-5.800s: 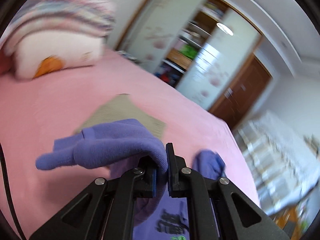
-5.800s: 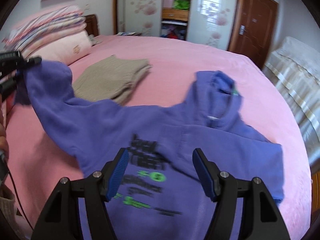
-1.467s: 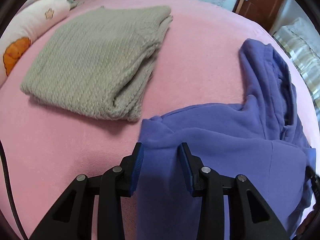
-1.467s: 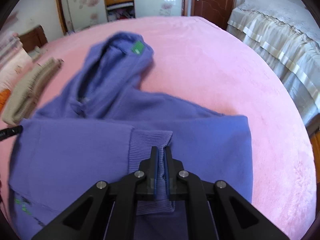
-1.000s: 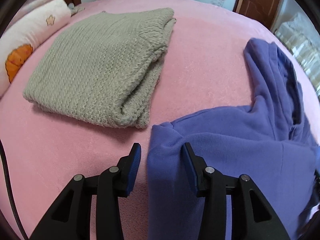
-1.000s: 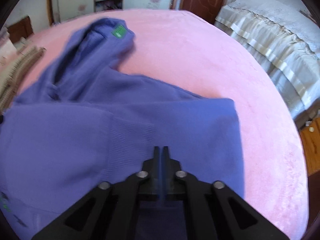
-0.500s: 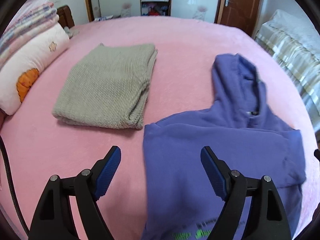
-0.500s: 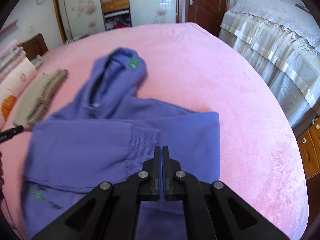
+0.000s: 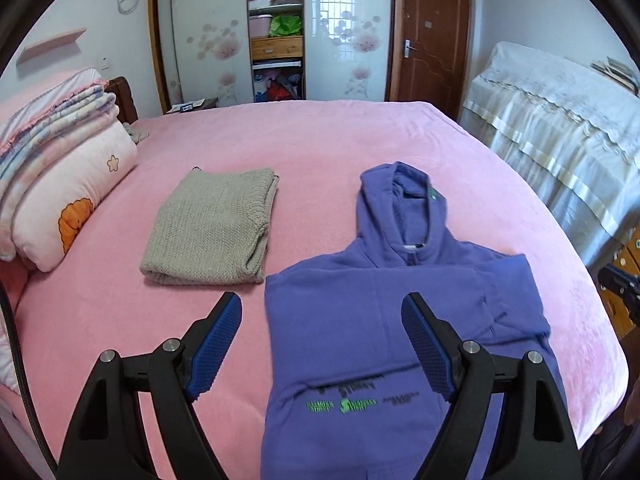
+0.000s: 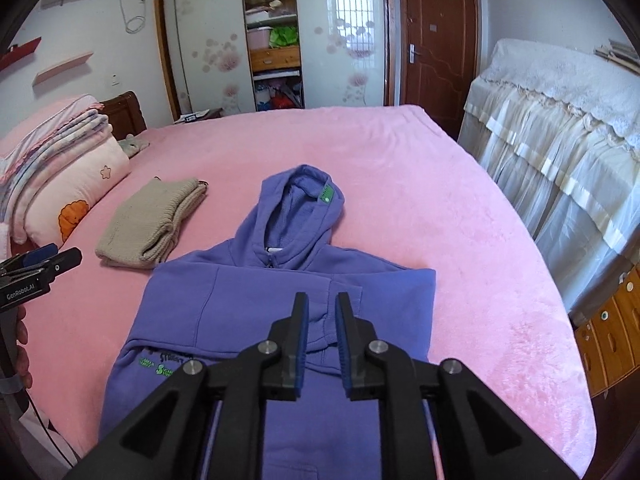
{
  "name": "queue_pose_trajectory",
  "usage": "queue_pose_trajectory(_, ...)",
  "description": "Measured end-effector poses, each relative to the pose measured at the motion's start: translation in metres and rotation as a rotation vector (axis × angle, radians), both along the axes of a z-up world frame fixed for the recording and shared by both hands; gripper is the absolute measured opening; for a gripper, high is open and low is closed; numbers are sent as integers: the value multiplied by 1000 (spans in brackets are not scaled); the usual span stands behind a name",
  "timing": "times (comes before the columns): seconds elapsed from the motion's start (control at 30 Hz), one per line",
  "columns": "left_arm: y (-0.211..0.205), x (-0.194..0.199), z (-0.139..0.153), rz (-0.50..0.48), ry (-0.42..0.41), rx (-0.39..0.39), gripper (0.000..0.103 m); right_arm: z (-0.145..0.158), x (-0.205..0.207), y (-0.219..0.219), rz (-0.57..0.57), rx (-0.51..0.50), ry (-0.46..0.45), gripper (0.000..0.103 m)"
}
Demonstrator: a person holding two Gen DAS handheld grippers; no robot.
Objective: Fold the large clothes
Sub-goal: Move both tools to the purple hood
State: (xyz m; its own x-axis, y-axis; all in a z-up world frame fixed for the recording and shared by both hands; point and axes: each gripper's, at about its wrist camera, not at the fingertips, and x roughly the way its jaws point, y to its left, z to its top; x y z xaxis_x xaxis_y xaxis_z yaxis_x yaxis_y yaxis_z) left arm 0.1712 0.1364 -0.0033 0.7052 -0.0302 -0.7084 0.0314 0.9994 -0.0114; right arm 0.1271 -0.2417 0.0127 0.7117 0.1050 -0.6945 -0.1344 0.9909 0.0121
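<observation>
- The lower hem of the purple hoodie (image 9: 360, 320) runs out of frame beneath both grippers, so the bottom edge of the garment cannot be seen in either view.
- The green and dark lettering (image 9: 342, 404) printed low on its front is too small and blurred to read.
- Only a black edge of the right gripper (image 10: 321, 340) shows at the far right of the left wrist view; the left gripper (image 9: 321, 344) appears as a side-on tip at the left of the right wrist view.
- The hoodie lies flat on the pink bed (image 9: 320, 148), hood (image 10: 298, 204) pointing toward the wardrobe (image 9: 276, 28), both sleeves folded across the chest, a ribbed cuff (image 10: 320, 320) resting near the middle.
- The left gripper hovers above the hoodie's left side with fingers spread wide, holding nothing.
- The right gripper's fingers stand a narrow gap apart over the cuff; they seem to be clear of the fabric, though contact is hard to judge.
- A folded beige sweater (image 9: 216, 228) lies just beside the hoodie, with a pillow (image 9: 68, 200) under folded blankets (image 9: 48, 120) at the bed's left.
</observation>
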Motion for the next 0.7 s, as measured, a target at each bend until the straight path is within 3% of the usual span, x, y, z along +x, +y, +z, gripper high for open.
queue_pose_trajectory(0.17, -10, -22, 8, -26, 11, 38, 82, 16, -24, 1, 22, -26, -42, 20)
queue_pose_trajectory(0.23, -12, -27, 10, -25, 12, 41, 87, 20, -29, 0, 24, -31, -50, 20)
queue_pose_trajectory(0.37, -15, -21, 11, -48, 27, 68, 89, 25, -27, -2, 43, -39, -49, 20)
queue_pose_trajectory(0.47, -19, -7, 16, -75, 36, 101, 90, 30, -13, 0, 63, -65, -44, 24)
queue_pose_trajectory(0.57, -20, 20, 24, -124, 58, 94, 90, 38, 9, -2, 84, -53, -25, 38)
queue_pose_trajectory(0.7, -28, 72, 33, -161, 83, 117, 99, 52, 53, -3, 89, -58, -12, 40)
